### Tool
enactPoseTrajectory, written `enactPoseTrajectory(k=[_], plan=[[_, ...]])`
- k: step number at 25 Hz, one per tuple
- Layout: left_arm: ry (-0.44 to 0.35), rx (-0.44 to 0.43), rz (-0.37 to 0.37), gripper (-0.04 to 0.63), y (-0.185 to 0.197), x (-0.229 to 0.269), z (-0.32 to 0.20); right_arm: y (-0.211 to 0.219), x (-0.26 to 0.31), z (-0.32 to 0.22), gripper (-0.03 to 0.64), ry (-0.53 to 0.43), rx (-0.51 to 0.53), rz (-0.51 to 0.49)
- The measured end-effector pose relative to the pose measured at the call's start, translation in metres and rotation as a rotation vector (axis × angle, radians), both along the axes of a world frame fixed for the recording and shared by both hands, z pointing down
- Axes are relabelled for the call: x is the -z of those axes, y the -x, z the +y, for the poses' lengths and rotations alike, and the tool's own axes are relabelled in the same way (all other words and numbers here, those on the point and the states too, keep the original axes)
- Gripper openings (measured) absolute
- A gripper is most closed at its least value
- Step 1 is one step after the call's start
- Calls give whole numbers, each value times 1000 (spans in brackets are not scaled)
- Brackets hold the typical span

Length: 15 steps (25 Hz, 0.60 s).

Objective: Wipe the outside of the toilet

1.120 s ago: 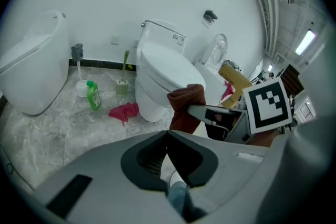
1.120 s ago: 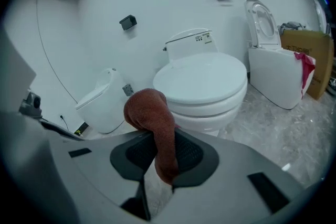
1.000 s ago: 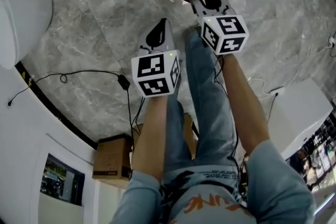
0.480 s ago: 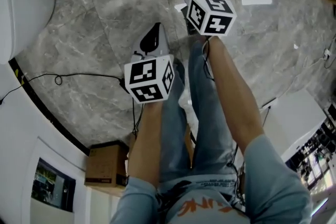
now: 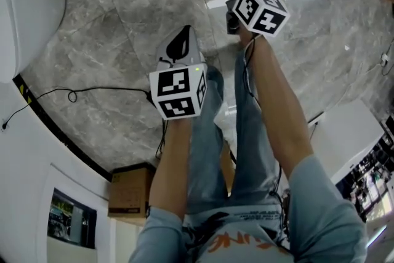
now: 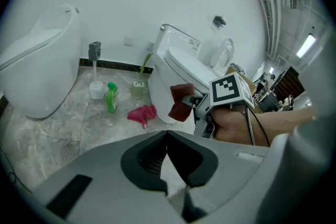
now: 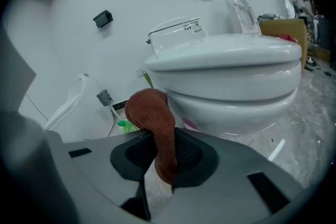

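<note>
Right gripper view: the right gripper (image 7: 159, 162) has its jaws pinching a brown cloth (image 7: 153, 118). The cloth bulges in a folded lump above the jaws and hangs down between them.
Left gripper view: the left gripper (image 6: 167, 135) has its jaws pressed together with nothing between them. It is held low over the floor, behind the right one.
Toilet: the white toilet (image 7: 231, 86) has its lid down. Its bowl stands right ahead of the cloth, close to it, with no contact visible.
Step in hand: likely the approach. The cloth is gripped and aimed at the front of the bowl, and the wiping looks not yet started.
Next move: it calls for laying the lump of cloth flat on the bowl's curved outer wall and sweeping along that curve. The pinch must be firm so the loose tail does not slip out, and the hard jaw edges should keep off the porcelain.
Count, grippers: two.
Count, brown cloth: one.
Count, toilets: one in hand, plus a second white fixture (image 6: 37, 76) well apart at the left.
Count, green bottle (image 6: 111, 98): one, upright on the floor.
Count, pink rag (image 6: 143, 114): one, crumpled beside the bowl's foot.
Count, brush holders: two by the wall, one white (image 6: 95, 89) and one greenish (image 6: 138, 88).
Count, cardboard box (image 5: 129, 191): one.
</note>
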State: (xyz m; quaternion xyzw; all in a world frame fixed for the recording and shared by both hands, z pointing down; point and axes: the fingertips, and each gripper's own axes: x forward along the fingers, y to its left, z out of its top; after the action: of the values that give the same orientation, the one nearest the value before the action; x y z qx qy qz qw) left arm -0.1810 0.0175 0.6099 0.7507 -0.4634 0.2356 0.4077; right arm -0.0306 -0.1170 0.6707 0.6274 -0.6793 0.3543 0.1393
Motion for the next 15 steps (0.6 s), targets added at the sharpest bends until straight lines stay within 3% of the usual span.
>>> enactPoseTrajectory(k=[7,15], plan=[[18,-37,33,-5,-22,-1,-4,-23,-1,12,78,28,-21,26],[23,-69,12,-5,-45,0,13,-60,-2,37,78,42,-57,22]])
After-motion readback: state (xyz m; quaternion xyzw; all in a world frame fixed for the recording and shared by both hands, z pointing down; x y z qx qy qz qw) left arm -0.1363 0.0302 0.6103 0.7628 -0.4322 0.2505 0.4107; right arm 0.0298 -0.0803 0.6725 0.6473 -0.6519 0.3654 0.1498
